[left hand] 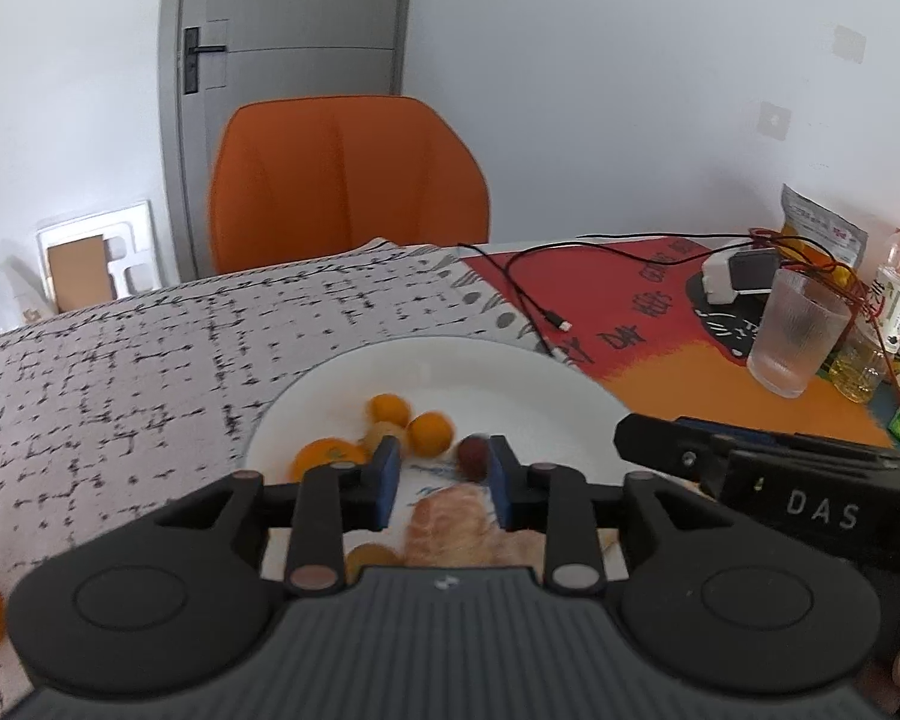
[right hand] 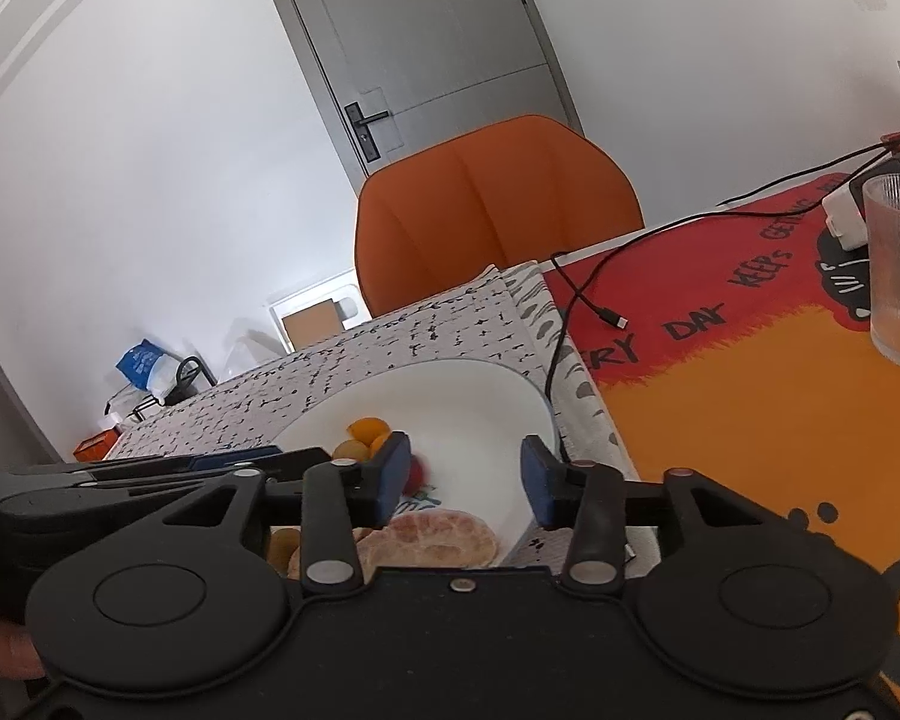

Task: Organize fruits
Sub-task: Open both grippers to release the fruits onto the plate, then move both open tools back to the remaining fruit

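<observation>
Both grippers hover over the white plate on the counter. The left gripper and right gripper have fingers parted, holding nothing. Small oranges, a reddish fruit and peeled citrus crowd the plate's near side; its far rim is bare

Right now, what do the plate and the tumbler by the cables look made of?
Plate: probably glazed ceramic; plain white, smooth and opaque, with a soft sheen. Tumbler: clear ribbed glass, possibly plastic; translucent, with fine vertical ridges that look frosted.
</observation>
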The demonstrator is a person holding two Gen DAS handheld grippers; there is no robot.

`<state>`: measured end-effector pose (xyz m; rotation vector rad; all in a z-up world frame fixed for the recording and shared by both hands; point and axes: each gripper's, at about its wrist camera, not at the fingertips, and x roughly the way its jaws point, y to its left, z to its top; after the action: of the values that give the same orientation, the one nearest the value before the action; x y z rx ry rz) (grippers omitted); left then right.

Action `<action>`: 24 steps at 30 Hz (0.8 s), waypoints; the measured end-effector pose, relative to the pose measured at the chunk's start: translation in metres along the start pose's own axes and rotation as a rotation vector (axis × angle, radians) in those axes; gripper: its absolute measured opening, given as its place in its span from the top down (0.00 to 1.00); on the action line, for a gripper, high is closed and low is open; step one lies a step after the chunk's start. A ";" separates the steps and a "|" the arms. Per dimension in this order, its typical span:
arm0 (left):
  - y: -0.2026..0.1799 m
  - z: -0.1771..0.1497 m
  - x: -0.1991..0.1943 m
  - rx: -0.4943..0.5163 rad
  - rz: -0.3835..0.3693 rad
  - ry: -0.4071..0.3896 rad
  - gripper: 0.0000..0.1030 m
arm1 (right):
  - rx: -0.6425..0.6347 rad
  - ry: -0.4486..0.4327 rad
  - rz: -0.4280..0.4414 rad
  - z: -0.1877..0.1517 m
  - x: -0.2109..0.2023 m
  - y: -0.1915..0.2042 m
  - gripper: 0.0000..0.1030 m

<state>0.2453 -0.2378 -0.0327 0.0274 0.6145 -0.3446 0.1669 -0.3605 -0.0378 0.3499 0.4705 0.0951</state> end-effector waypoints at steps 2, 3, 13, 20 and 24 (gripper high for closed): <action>0.005 -0.002 -0.004 -0.010 0.009 -0.004 0.62 | 0.001 0.003 0.001 -0.001 0.000 0.003 0.58; 0.008 -0.004 -0.007 -0.014 0.014 -0.004 0.58 | 0.009 0.000 0.003 -0.001 -0.001 0.005 0.58; 0.033 -0.013 -0.038 -0.056 0.054 -0.040 0.40 | 0.010 -0.018 -0.001 -0.003 -0.010 0.026 0.54; 0.051 -0.019 -0.058 -0.090 0.101 -0.056 0.25 | -0.004 -0.022 0.001 -0.006 -0.015 0.043 0.41; 0.060 -0.019 -0.070 -0.102 0.147 -0.066 0.17 | -0.012 -0.026 0.003 -0.005 -0.018 0.055 0.27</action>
<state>0.2013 -0.1577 -0.0129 -0.0367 0.5602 -0.1713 0.1482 -0.3104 -0.0149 0.3401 0.4434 0.0964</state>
